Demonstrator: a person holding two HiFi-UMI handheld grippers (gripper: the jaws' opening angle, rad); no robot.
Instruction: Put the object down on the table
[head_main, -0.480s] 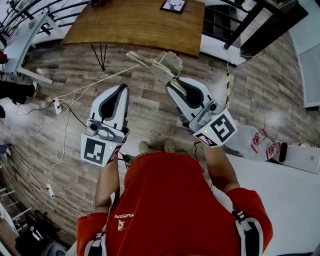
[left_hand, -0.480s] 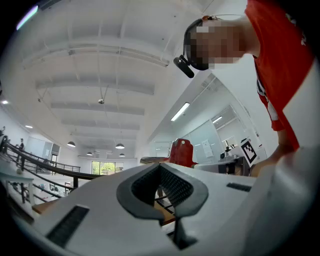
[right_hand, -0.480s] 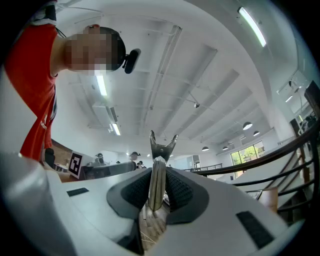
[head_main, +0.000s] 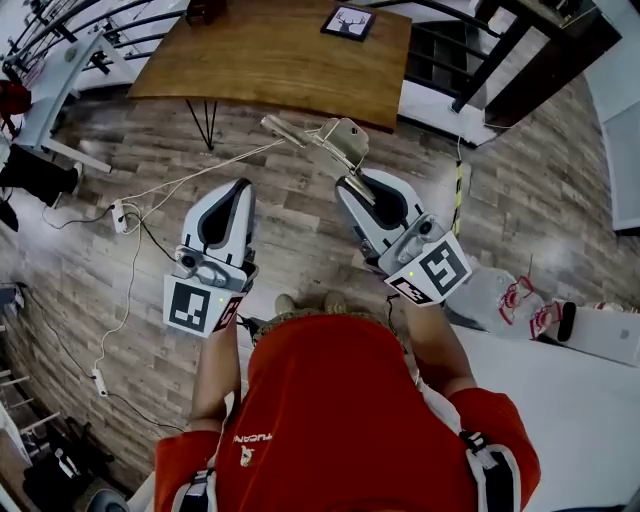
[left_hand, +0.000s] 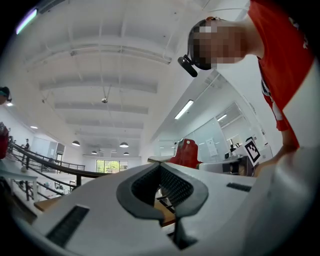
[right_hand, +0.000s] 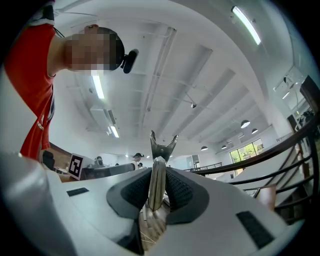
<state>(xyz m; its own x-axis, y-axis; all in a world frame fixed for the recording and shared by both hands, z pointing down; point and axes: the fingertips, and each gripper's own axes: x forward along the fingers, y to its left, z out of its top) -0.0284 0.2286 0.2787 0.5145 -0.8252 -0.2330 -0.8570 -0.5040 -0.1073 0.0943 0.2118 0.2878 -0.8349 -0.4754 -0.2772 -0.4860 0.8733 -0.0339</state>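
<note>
My right gripper (head_main: 352, 180) is shut on a silver metal kitchen tool (head_main: 340, 137), which it holds in the air over the wood floor, just short of the wooden table (head_main: 270, 60). The tool's thin handles stick out to the left. In the right gripper view the tool (right_hand: 161, 150) stands upright between the dark pads (right_hand: 136, 192), its forked tip above them. My left gripper (head_main: 243, 186) hangs level to the left, apart from the tool. In its own view the left gripper (left_hand: 160, 167) has its tips together and nothing between them.
A framed picture (head_main: 347, 20) lies on the table's far right corner. Black hairpin legs (head_main: 205, 118) stand under its near edge. Cables and a power strip (head_main: 120, 213) trail across the floor at left. A black railing (head_main: 495, 55) runs upper right; a white table (head_main: 590, 400) is at lower right.
Both grippers and the tool sit slightly lower in the head view, and the wooden table shows a little more. The right grip on the tool is unchanged; the left jaws stay together.
</note>
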